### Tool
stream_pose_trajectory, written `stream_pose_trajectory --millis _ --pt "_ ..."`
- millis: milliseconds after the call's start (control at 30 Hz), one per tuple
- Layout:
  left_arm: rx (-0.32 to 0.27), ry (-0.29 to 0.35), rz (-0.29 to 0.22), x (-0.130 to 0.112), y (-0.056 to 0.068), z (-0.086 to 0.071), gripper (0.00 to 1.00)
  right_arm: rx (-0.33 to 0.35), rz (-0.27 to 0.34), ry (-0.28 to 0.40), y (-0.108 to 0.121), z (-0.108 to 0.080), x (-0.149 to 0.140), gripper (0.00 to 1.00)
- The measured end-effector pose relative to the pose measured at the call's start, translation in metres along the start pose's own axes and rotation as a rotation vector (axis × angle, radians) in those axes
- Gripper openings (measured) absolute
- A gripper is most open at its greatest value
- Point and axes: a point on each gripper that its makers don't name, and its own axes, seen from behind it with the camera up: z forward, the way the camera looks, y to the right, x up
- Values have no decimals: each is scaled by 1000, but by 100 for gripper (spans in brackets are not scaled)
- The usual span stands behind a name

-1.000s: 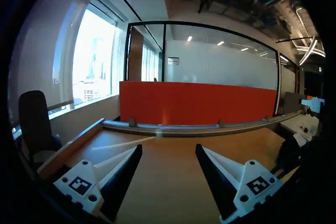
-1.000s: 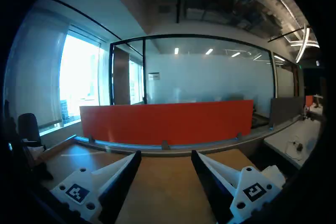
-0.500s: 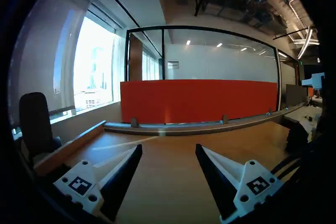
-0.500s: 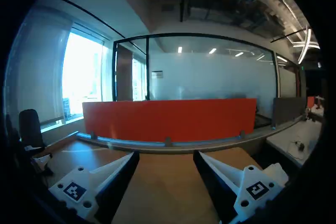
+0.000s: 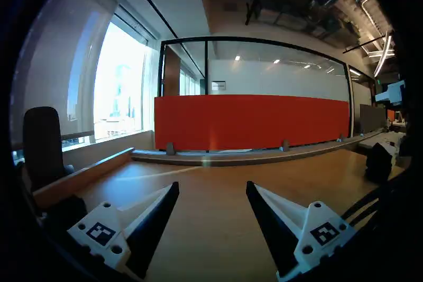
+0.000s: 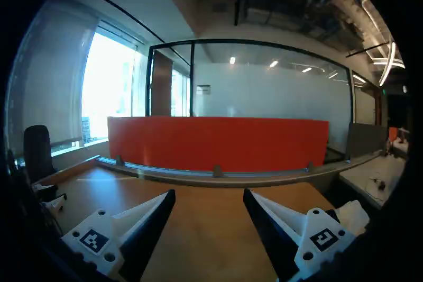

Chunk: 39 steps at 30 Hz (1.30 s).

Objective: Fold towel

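Desk under left gripper — orange divider beyond.

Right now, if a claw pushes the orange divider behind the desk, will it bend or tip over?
Probably stiff: the orange divider shows a flat, even face and a clean top edge. It likely will not tip easily, since grey brackets grip its base along the desk. Its weight cannot be judged.
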Motion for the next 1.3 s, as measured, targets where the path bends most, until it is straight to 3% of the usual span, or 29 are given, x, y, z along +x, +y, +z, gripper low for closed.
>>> stream_pose_trajectory --millis 267,800,1300 --pt "-7 26 -8 -22 -8 7 94 -1 -14 -7 -10 8 -23 99" --pt "-1 13 -23 -55 -16 13 94 -4 -29 -7 -18 11 -30 99" --pt "14 23 -6 -54 -19 13 94 -15 -28 -13 -12 10 -32 99"
